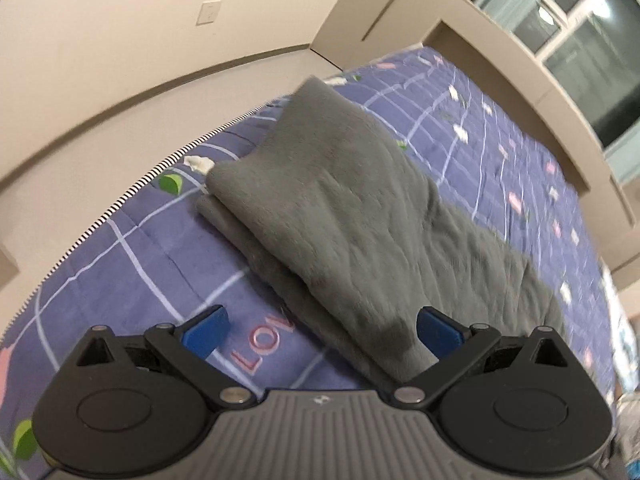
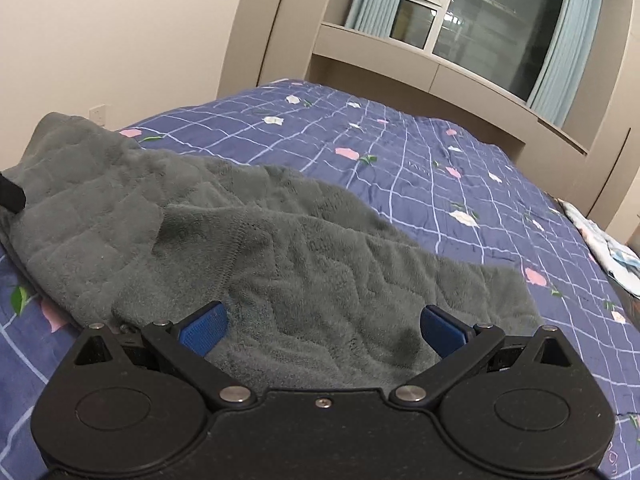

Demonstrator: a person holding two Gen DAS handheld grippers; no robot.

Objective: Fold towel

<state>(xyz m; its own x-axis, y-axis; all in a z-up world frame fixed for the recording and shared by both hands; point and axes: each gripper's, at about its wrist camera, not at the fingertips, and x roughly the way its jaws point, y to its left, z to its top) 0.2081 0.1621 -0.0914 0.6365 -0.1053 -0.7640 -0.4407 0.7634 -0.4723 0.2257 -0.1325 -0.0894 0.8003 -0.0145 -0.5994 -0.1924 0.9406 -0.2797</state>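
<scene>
Purple grid-pattern flowered quilt (image 2: 420, 160) covers bed; beige walls, curtained dark window (image 2: 480, 20) upper right. Grey plush towel (image 2: 240, 240) lies folded, rumpled, across quilt, frame centre. Left gripper (image 1: 320, 332) spread wide, empty, above towel's near end. Right gripper (image 2: 322, 330) likewise wide, empty, over towel.

2 black claws (image 1: 322, 330) (image 2: 323, 329), blue ribbed fingertips (image 2: 203, 330), silver pivot screws, round black housings.
</scene>
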